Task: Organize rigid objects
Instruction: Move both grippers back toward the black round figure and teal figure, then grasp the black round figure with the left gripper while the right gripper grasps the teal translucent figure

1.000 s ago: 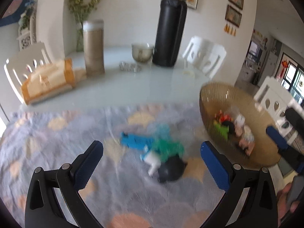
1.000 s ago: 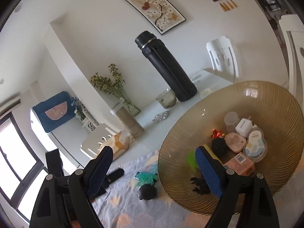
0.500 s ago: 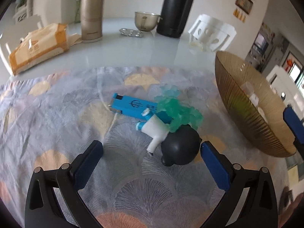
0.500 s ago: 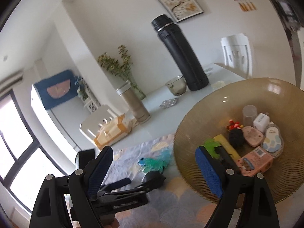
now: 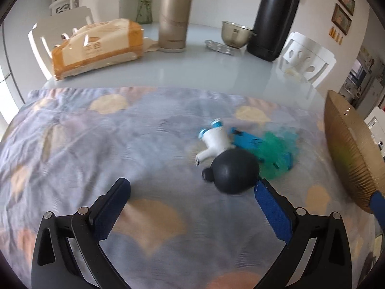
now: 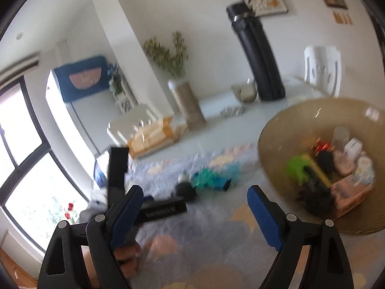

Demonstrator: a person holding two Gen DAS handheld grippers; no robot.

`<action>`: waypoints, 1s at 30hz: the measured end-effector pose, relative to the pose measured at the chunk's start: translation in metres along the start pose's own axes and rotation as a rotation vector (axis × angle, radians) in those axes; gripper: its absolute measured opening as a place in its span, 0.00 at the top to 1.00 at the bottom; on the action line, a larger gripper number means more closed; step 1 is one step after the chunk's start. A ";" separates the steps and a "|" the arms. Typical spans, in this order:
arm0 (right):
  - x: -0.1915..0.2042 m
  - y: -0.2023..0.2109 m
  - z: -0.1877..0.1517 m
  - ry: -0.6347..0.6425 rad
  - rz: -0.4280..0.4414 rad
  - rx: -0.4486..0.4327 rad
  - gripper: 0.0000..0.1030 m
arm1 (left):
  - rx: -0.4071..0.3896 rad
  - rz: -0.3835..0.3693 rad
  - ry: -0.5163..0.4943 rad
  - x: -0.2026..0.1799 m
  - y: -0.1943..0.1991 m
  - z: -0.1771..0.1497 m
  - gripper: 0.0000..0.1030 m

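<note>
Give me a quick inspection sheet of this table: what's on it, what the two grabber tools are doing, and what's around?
Surface: pale table partly covered by a patterned cloth.
Job's things: black rubber bulb, white toy figure, blue flat piece and green frilly toy clustered on the cloth; ribbed amber bowl already holding several small items.
Clutter: tissue pack, gold flask, black thermos, metal cup.
Grippers: left gripper open, its right pad next to the bulb; right gripper open, empty.
Cables: nothing seen.
Surroundings: white chairs, window, framed pictures.
</note>
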State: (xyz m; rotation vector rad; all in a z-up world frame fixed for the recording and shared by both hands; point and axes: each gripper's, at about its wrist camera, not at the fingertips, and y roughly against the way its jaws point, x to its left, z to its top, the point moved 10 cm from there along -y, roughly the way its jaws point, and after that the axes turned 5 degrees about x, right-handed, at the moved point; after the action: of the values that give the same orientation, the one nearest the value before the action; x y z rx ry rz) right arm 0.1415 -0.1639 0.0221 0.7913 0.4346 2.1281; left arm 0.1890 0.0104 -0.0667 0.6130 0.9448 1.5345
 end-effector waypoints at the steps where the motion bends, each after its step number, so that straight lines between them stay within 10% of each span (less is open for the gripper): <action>1: 0.005 -0.006 -0.002 0.022 -0.014 0.017 0.15 | 0.003 0.027 0.008 0.008 -0.001 0.000 0.00; 15: 0.009 -0.114 -0.005 0.327 -0.325 0.234 0.18 | -0.030 0.002 0.106 0.051 0.000 0.017 0.01; 19: 0.007 -0.141 -0.005 0.427 -0.418 0.304 0.41 | -0.030 -0.015 0.101 0.053 -0.002 0.021 0.01; 22: 0.003 -0.140 -0.004 0.414 -0.426 0.303 0.63 | -0.034 -0.038 0.103 0.053 -0.003 0.023 0.01; 30: 0.003 -0.102 -0.025 0.248 -0.263 0.286 0.63 | -0.098 -0.114 -0.017 0.012 0.005 0.029 0.01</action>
State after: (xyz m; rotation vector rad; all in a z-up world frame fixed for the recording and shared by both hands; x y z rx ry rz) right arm 0.1815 -0.0993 -0.0510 0.5874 0.9388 1.9445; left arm 0.2081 0.0283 -0.0486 0.4938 0.8720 1.4628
